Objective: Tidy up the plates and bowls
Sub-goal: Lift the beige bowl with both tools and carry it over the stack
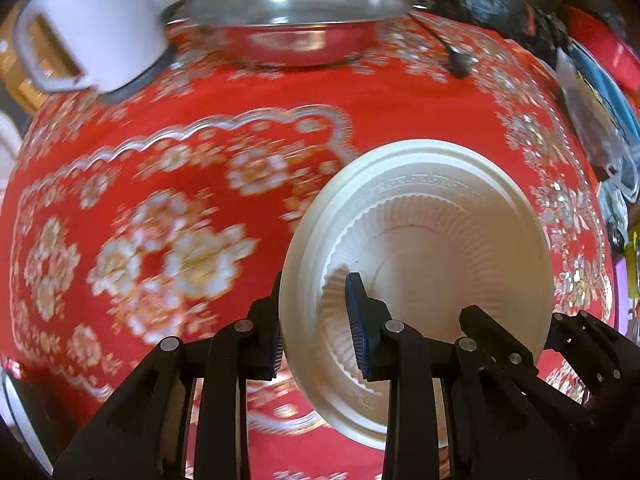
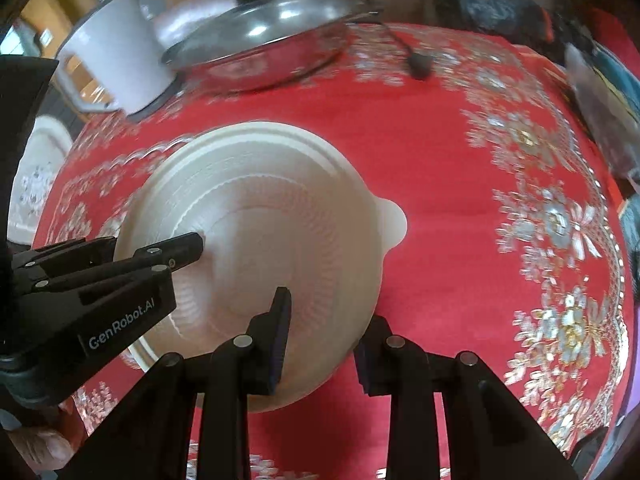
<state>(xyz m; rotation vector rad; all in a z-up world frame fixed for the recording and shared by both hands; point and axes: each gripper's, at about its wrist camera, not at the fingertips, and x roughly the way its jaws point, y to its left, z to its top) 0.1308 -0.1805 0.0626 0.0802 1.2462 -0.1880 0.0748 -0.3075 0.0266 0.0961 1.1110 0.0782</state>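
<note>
We straddle the white bowl (image 1: 424, 240) rim with left gripper (image 1: 316, 332) and right gripper (image 2: 320, 340); contact indeterminate; bench (image 2: 460, 208) beneath.
</note>
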